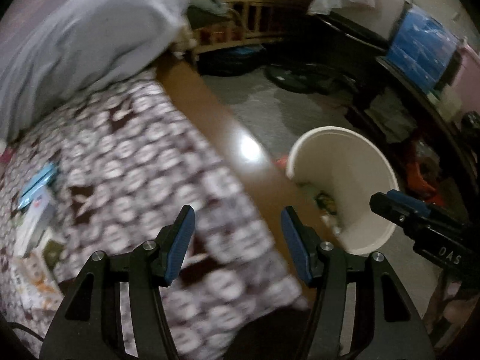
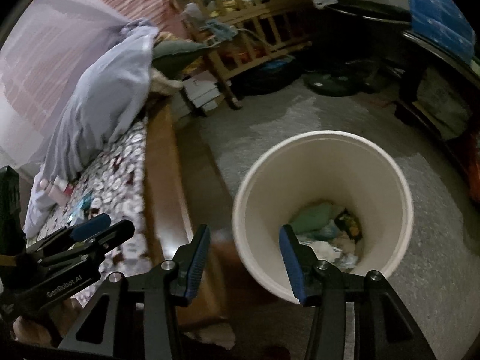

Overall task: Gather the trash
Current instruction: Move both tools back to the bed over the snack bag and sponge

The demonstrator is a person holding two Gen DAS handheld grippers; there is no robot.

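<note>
The room has a grey carpet floor [image 2: 345,120] and a bed [image 1: 135,162] with a spotty brown-and-white cover and a shiny wooden side rail [image 1: 210,114]. A white bin [image 2: 324,210] stands on the floor just beside the bed, at about 3 o'clock from the rail. Trash [image 2: 327,231] lies in its bottom: green, blue and white crumpled bits. The right tongs [image 2: 243,258] hang over the bin's near rim, wide open and holding nothing. The left tongs [image 1: 238,240] are wide open too, empty, over the bed's edge. Small packets [image 1: 36,201] lie on the bed cover at 9 o'clock. A big pale blue pillow [image 1: 84,39] sits at 11 o'clock.
</note>
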